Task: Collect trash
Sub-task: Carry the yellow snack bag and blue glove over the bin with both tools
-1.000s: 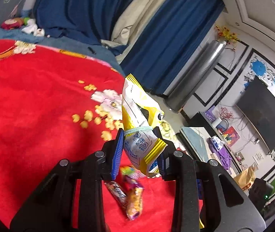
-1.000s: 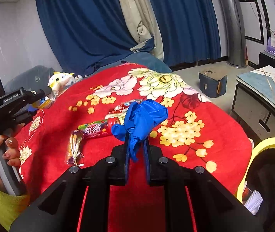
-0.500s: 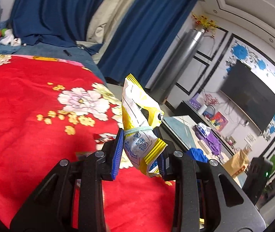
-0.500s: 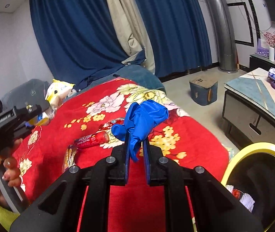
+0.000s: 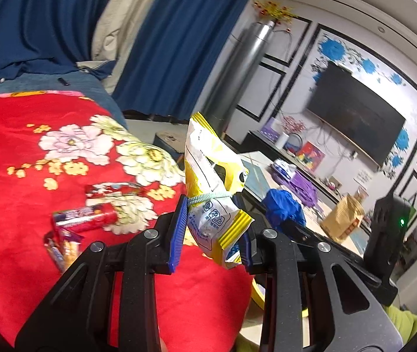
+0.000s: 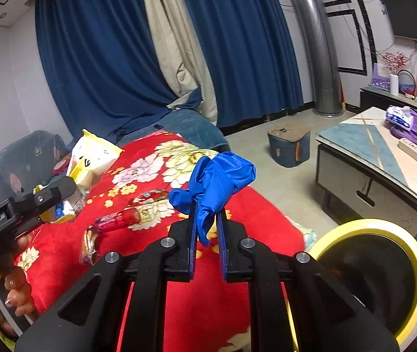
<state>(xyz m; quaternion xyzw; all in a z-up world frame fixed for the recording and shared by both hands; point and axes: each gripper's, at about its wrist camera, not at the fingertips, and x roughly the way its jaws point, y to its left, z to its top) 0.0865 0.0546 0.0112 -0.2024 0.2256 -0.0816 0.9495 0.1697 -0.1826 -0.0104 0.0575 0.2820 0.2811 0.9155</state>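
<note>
My left gripper (image 5: 211, 228) is shut on a yellow and white snack bag (image 5: 211, 182) and holds it upright above the red floral blanket (image 5: 32, 193). My right gripper (image 6: 207, 226) is shut on a crumpled blue glove (image 6: 217, 176), also above the blanket (image 6: 267, 217). The glove shows in the left wrist view (image 5: 284, 208), the snack bag in the right wrist view (image 6: 91, 158). A yellow-rimmed black bin (image 6: 384, 264) stands low at the right, beside the bed. Red snack wrappers (image 6: 120, 220) and a small purple wrapper (image 6: 89, 246) lie on the blanket.
A low table (image 6: 384, 158) with a purple cloth and tissue pack stands right of the bed. A small blue stool (image 6: 289, 145) sits on the floor. Blue curtains (image 6: 106, 58), a silver column (image 6: 317, 44) and a wall TV (image 5: 355, 117) are behind.
Both grippers have swung to the right with their loads. The yellow-rimmed bin has come further into the right wrist view. The left view now shows the TV wall and the glove.
</note>
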